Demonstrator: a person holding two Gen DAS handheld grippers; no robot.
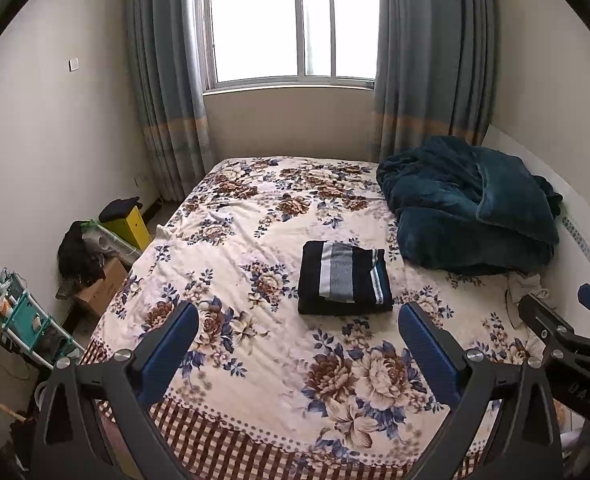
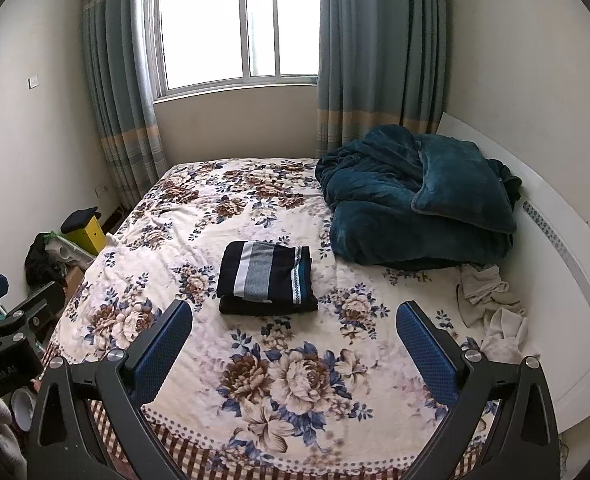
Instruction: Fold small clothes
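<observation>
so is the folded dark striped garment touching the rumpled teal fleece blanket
Apart. The right wrist view shows a strip of floral bedspread between the folded dark striped garment and the rumpled teal fleece blanket.

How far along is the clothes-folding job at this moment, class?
Done: one dark striped garment lies folded in a neat rectangle on the floral bedspread. In hand: nothing; the left claw and the right claw are both open and empty, held above the bed's near edge. Left: pale crumpled clothes lie unfolded by the white headboard, below the teal blanket.
</observation>
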